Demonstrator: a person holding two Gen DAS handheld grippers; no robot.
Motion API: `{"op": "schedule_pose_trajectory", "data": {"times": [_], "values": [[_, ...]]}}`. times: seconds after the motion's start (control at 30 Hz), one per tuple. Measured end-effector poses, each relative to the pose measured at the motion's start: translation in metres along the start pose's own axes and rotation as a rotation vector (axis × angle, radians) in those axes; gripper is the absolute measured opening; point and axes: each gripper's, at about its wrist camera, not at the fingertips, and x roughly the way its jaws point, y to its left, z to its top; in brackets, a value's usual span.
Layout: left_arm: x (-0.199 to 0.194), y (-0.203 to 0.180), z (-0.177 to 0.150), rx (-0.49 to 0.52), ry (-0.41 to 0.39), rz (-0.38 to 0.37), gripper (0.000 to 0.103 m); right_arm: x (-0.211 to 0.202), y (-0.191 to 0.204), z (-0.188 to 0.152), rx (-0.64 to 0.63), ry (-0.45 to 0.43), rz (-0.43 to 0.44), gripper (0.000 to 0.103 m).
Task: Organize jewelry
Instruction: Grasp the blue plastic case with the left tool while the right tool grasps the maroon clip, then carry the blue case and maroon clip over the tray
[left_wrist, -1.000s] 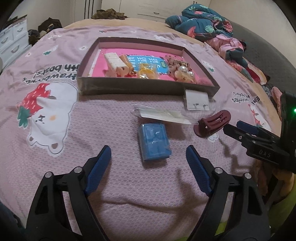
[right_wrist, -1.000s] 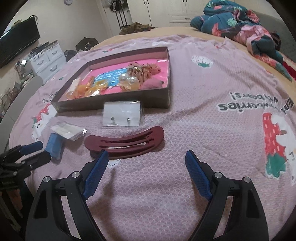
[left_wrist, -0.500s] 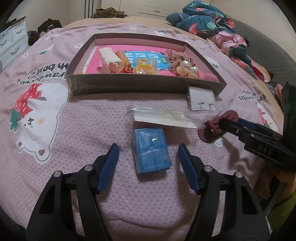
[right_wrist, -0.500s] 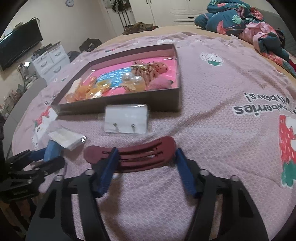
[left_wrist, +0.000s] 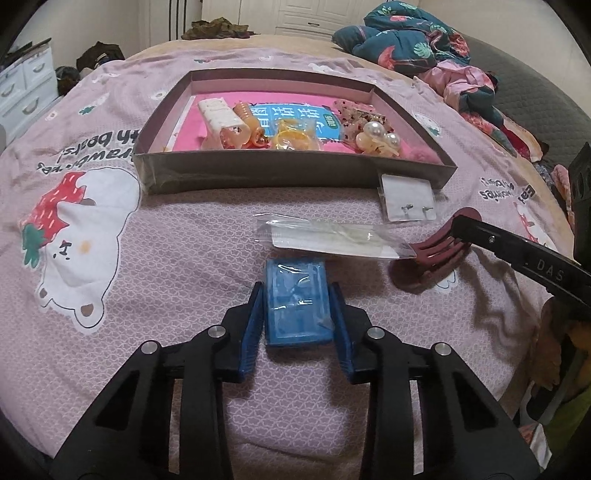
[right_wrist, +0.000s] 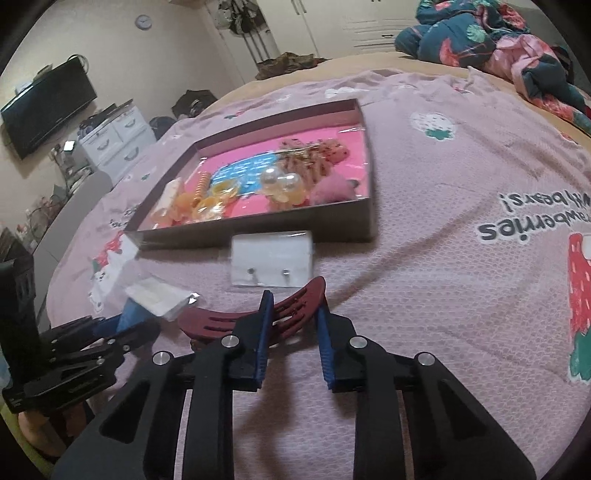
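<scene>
Your left gripper (left_wrist: 297, 310), angled down, has just been closing and now clamps the blue box (left_wrist: 296, 301). Your right gripper (right_wrist: 293, 314) has closed onto the maroon hair clip (right_wrist: 255, 318). Ahead lies the tray's (left_wrist: 295, 173) near wall; bedspread (left_wrist: 147, 258) sits open leftward.

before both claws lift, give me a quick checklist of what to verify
1. Left claw around the blue box: ok. The jaws have just been closing and one blue pad stands at each long side; whether both press on it, cannot tell.
2. Right claw on the dark red hair clip: ok, a pad on each side of its curved body.
3. Clear packet overlapping the clip's end: not ok, it may drag along.
4. Earring card apart from the clip: ok.
5. Free space in the tray: ok, bare pink lining at the far side.
6. The two claws apart from each other: ok.
</scene>
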Motion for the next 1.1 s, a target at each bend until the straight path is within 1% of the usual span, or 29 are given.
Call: {"op": "schedule_pose_trajectory", "data": {"times": [0.03,0.1,0.2,0.3,0.5,0.8,1.1], "values": [[-0.001,0.001,0.000,-0.002,-0.001,-0.001,0.026,0.000,0.002,0.000,-0.005,0.002,0.001,0.021],[-0.002,0.001,0.000,-0.008,-0.001,-0.006,0.025,0.001,0.007,0.001,-0.019,-0.002,0.005,0.018],[-0.005,0.003,-0.001,-0.015,-0.005,-0.011,0.025,-0.006,0.012,0.004,-0.036,-0.029,0.015,0.013],[-0.010,0.006,-0.002,-0.022,-0.013,-0.013,0.025,-0.013,0.014,0.010,-0.033,-0.039,0.039,0.010],[-0.026,0.015,0.002,-0.048,-0.044,-0.016,0.025,-0.028,0.014,0.018,-0.034,-0.068,0.046,0.006],[-0.048,0.030,0.010,-0.100,-0.097,-0.015,0.025,-0.056,0.004,0.035,-0.023,-0.136,-0.001,0.006],[-0.061,0.040,0.025,-0.130,-0.136,-0.007,0.025,-0.068,0.012,0.058,-0.036,-0.193,0.013,0.006]]}}
